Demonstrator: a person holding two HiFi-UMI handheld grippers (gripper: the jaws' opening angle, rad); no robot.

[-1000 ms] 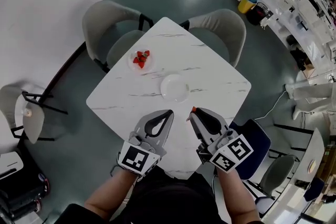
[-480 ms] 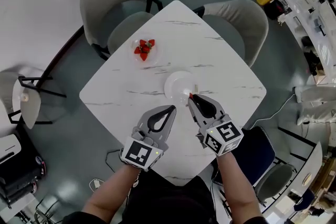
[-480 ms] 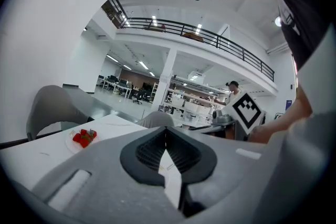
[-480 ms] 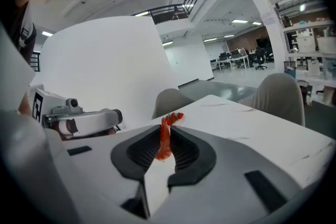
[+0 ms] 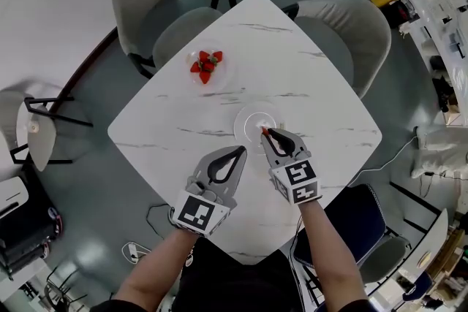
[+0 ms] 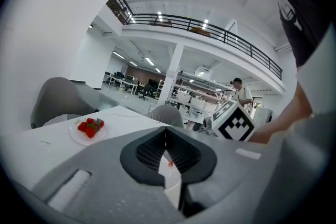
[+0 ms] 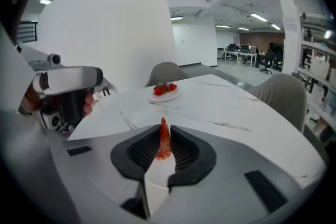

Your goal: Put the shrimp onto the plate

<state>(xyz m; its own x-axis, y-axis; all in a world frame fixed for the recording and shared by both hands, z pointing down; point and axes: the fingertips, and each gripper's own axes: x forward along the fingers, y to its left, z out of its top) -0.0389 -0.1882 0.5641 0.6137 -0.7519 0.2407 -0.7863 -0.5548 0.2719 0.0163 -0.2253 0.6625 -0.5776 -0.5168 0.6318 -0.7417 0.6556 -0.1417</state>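
Observation:
A small orange-red shrimp (image 7: pixel 164 140) is pinched upright between the jaws of my right gripper (image 7: pixel 164 136). In the head view that right gripper (image 5: pixel 266 133) reaches over the near rim of the empty white plate (image 5: pixel 254 118) at the table's middle, the shrimp (image 5: pixel 264 131) showing at its tips. My left gripper (image 5: pixel 239 152) hovers just left of it, near the table's front, jaws shut with nothing between them. The left gripper (image 6: pixel 166 128) view shows its jaws meeting, with a speck of the shrimp (image 6: pixel 170 163) beyond them.
A small dish of strawberries (image 5: pixel 206 64) sits at the far left of the white marble table (image 5: pixel 307 84). Grey chairs (image 5: pixel 157 4) stand behind the table, and another seat (image 5: pixel 358 208) at the right front. Office benches fill the far right.
My right gripper has carried the shrimp forward from near the table's front edge to over the plate's near rim. The left gripper has shifted slightly forward alongside it.

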